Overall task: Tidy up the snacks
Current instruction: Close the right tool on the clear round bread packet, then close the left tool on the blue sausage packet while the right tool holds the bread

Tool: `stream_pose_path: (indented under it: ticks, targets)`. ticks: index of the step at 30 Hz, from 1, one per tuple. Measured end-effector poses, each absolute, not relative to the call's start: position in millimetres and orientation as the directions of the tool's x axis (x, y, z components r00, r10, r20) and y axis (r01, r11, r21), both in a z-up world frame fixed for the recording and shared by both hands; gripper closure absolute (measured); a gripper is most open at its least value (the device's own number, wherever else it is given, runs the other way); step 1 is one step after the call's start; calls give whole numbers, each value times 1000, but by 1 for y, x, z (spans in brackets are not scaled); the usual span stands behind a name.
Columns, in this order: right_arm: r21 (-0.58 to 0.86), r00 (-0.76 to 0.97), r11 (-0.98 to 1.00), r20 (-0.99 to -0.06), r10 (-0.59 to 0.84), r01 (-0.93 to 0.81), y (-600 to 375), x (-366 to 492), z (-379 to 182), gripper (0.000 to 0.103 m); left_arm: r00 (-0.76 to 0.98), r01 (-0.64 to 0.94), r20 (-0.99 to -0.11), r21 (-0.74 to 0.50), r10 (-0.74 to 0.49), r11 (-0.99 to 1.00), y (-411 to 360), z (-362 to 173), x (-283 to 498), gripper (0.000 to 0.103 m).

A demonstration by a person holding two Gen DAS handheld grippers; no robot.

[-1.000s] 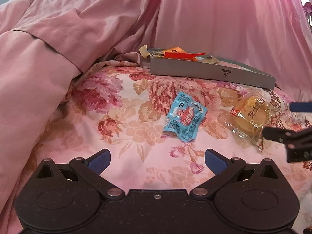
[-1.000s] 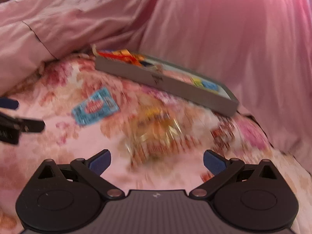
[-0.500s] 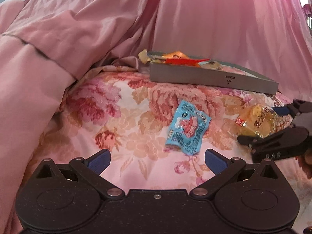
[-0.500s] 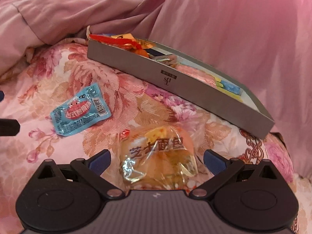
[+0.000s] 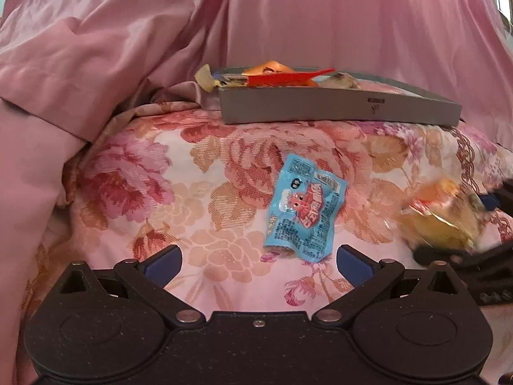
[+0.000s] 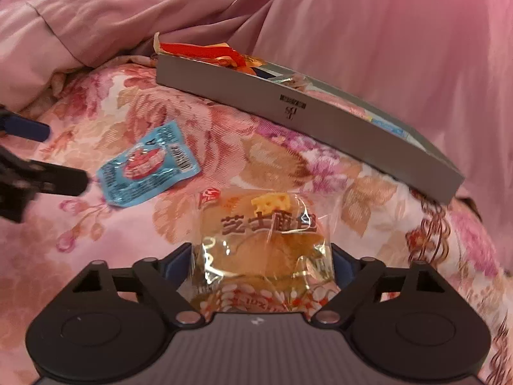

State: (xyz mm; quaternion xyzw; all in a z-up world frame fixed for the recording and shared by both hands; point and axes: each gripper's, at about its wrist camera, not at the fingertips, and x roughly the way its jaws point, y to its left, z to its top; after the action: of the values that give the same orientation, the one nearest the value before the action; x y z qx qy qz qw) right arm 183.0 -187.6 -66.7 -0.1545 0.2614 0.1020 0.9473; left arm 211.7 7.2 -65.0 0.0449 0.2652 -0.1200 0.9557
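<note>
Closing around the wrapped bun (image 6: pixel 261 243), the right gripper (image 6: pixel 260 261) has its jaws touching the wrapper's sides. At ten o'clock the blue packet (image 6: pixel 148 168) lies loose on the bed (image 6: pixel 288 157), before the left gripper (image 5: pixel 259 261), jaws apart. Several snacks already fill the grey box (image 6: pixel 307 109) at one o'clock; two remain.

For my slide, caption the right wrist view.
Right gripper closing around a clear-wrapped bun on floral bedding, near the grey snack box.
</note>
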Motion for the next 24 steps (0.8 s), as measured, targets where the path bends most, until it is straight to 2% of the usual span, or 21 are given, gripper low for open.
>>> stream_pose_path:
  ticks: [8, 14, 16, 18, 21, 24]
  targets:
    - [-122, 794, 933, -568, 214, -339, -189, 136, -69, 17, 797, 364, -527, 28, -296, 931, -10, -64, 225, 1]
    - [-80, 779, 929, -574, 254, -362, -196, 135, -67, 17, 809, 439, -518, 219, -277, 871, -42, -67, 244, 1]
    - [-61, 779, 932, -570, 261, -357, -201, 134, -68, 17, 796, 453, -535, 216, -283, 865, -44, -70, 251, 1]
    - [-66, 784, 935, -568, 252, -348, -202, 134, -70, 16, 776, 461, -552, 165, -306, 872, -41, -70, 259, 3]
    - [-36, 786, 940, -559, 263, -340, -207, 135, -71, 16, 751, 454, -574, 88, -327, 887, -33, -69, 267, 15]
    - [-24, 789, 939, -551, 273, -342, -210, 133, -72, 16, 754, 439, -579, 94, -310, 893, -32, -67, 266, 24]
